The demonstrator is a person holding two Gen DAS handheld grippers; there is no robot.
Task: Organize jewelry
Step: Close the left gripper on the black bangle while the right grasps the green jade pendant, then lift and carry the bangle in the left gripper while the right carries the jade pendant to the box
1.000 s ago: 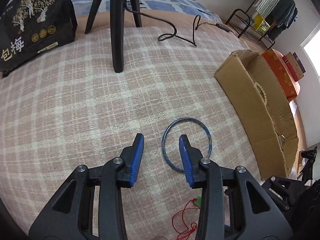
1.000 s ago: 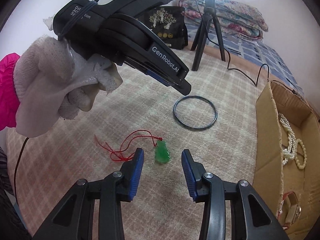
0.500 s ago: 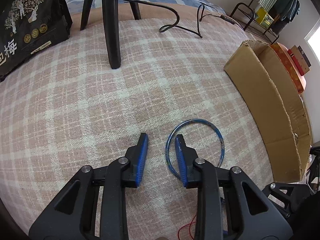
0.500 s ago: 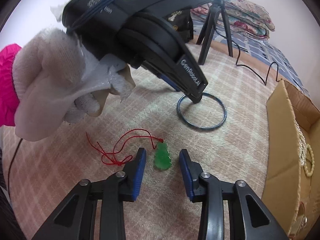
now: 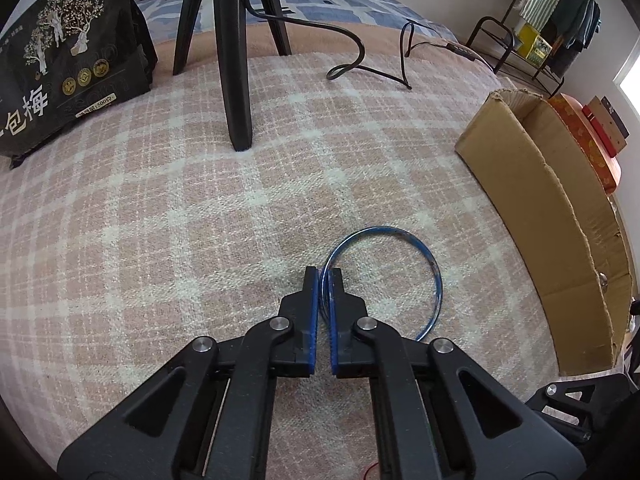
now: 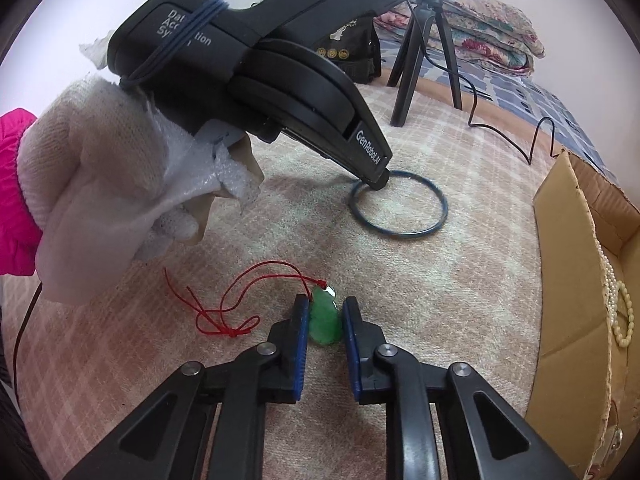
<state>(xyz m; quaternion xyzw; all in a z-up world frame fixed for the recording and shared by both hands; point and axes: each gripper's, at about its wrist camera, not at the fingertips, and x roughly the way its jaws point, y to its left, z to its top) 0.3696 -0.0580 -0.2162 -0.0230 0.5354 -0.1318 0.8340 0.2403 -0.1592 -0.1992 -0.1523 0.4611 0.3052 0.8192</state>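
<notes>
A thin blue bangle (image 5: 434, 276) lies on the pink plaid blanket (image 5: 200, 220). My left gripper (image 5: 324, 276) is shut on the bangle's near-left rim, with its tips down on the blanket; it shows from the side in the right wrist view (image 6: 376, 178), on the bangle (image 6: 424, 232). A green jade pendant (image 6: 326, 316) on a red cord (image 6: 240, 300) lies between the pads of my right gripper (image 6: 325, 306), whose jaws have closed onto its sides.
An open cardboard box (image 5: 560, 208) stands at the right; the right wrist view shows it (image 6: 568, 280) holding pearl strands (image 6: 616, 300). A black tripod (image 5: 232, 48), its cable (image 5: 360, 56) and a black printed bag (image 5: 68, 56) stand at the back.
Both grippers have closed: the left onto the bangle's rim, the right onto the green pendant. Both also moved forward and down toward the blanket.
</notes>
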